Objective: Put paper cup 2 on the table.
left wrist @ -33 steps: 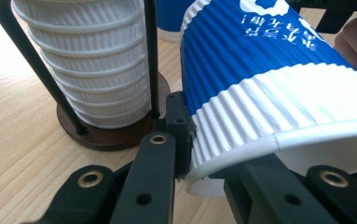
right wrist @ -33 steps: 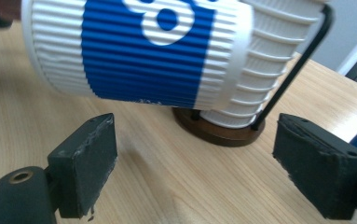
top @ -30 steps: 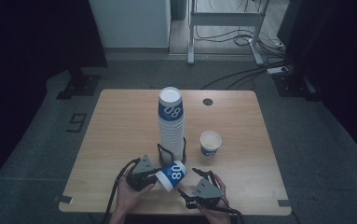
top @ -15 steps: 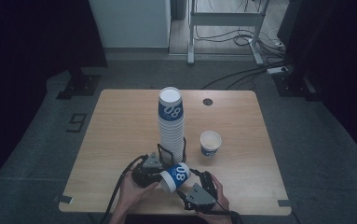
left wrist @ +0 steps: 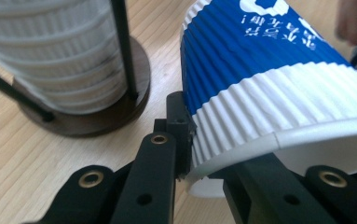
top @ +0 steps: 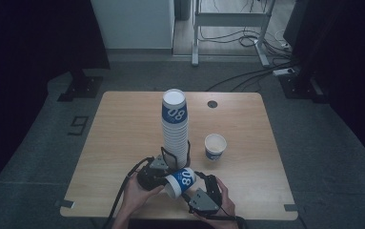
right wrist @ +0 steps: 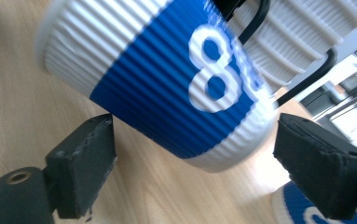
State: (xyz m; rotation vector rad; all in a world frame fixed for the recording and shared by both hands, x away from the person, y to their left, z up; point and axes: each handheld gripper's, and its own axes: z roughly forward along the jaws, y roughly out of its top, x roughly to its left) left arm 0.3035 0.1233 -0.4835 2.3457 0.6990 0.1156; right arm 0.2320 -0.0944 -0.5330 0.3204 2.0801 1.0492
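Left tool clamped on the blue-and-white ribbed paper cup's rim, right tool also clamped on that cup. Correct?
Half right. The left tool is clamped on the rim of the blue-and-white ribbed paper cup. The right tool is not: the right gripper view shows its pads standing apart, clear of the cup.

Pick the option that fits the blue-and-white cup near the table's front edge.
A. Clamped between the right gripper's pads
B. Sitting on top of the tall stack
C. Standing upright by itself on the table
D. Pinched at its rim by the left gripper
D: the left gripper clamps the cup by its rim, while the right gripper's pads stand clear of it.
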